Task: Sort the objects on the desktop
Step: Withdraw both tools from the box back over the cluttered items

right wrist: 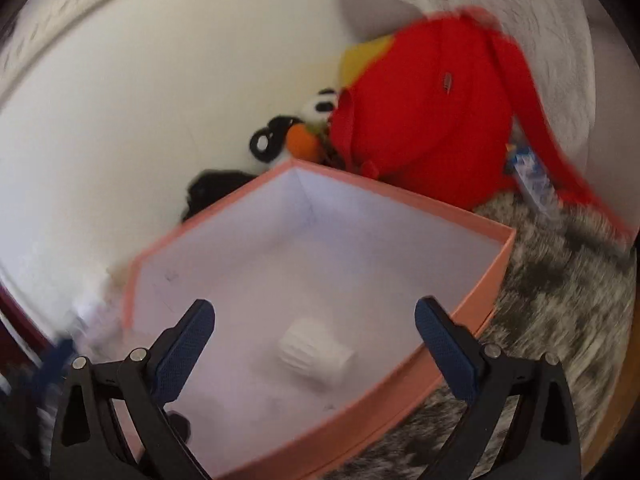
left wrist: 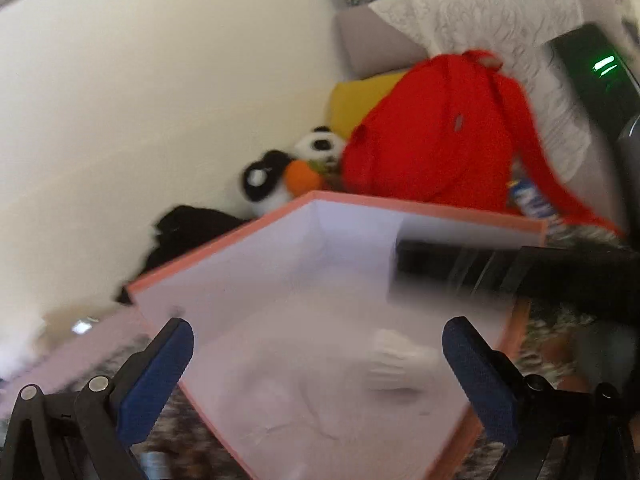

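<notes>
Both grippers hung over the pink box [right wrist: 486, 276], and both were spread wide with nothing between their fingers. The left gripper [left wrist: 318, 384] hovered above the near side of the box; the right gripper [right wrist: 316, 356] hovered above its near corner. In the left view a dark, blurred bar crossed over the box from the right, probably the other gripper's body, though I could not be sure.

The one thing in the box was a small white ribbed piece [right wrist: 316, 354], lying on the pale floor toward the near wall, touching none of the sides. It looked like a short cylinder on its side, a cap or a little spool perhaps; the blur kept me from saying which. In the right view its long axis ran from upper left to lower right, the flat end facing lower right.

It seemed light and stiff, likely plastic, so I judged it would take a firm pinch without harm. The ribs should give the blue pads some bite. Lying as it did, it could roll, so I would close across the ribbed barrel, square to the axis, rather than on the ends.

The box itself looked like thin card: light, easy to shove. It sat on a mottled grey cover [right wrist: 560, 300], with a red bag [right wrist: 420, 128] and a panda toy [right wrist: 324, 106] behind it against the wall.
</notes>
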### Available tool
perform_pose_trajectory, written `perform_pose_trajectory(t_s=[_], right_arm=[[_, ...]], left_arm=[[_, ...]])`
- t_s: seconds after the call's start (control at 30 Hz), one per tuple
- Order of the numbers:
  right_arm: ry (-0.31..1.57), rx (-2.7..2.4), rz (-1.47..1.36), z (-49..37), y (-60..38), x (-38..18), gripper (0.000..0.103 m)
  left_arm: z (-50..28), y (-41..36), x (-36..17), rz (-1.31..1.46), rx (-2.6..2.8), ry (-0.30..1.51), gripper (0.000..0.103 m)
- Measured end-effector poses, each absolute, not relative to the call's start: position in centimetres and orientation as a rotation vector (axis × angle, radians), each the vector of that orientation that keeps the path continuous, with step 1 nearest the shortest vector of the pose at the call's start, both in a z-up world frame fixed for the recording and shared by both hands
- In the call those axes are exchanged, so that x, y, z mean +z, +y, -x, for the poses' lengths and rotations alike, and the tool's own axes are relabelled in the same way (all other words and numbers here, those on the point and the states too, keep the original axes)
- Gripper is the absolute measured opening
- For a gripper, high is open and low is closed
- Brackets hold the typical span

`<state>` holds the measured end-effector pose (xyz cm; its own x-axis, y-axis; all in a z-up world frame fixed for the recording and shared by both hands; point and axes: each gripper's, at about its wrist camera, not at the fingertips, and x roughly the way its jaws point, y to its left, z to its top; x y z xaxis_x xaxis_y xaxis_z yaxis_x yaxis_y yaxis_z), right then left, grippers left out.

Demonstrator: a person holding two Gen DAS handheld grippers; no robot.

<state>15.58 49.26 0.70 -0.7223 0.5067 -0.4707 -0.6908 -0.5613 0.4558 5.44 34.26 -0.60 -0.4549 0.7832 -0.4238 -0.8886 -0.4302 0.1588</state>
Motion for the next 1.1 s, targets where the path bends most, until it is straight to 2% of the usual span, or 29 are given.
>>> perform_pose_trajectory(t_s=[0.07,0.13,0.27,0.47,0.63,1.1], right_arm=[[0.95,2.299,0.184,-18.1,49.4,1.9,0.102],[0.97,2.353,0.082,-19.3,49.1,2.7,0.103],[1.182,2.452,0.07,-19.0,49.9,1.8,0.103],[1.245,2.318,0.06,-19.0,50.8,0.2,0.103],[1.216,2.304,0.062,-18.7,50.5,0.3,0.103],[0.952,2.494,0.134,-15.5,42.2,2.3,0.103]], left_arm=[[-5.0,34.4,-0.5,0.356,2.02,0.42,0.103],[-4.5,34.6,-0.5,0.363,2.026,0.4,0.103],[-4.1,34.4,-0.5,0.369,2.037,0.382,0.103],[-4.1,32.2,0.1,0.43,2.085,0.388,0.103],[-4.9,29.4,0.3,0.479,2.146,0.418,0.103],[-7.0,18.9,0.7,0.524,2.452,0.478,0.103]])
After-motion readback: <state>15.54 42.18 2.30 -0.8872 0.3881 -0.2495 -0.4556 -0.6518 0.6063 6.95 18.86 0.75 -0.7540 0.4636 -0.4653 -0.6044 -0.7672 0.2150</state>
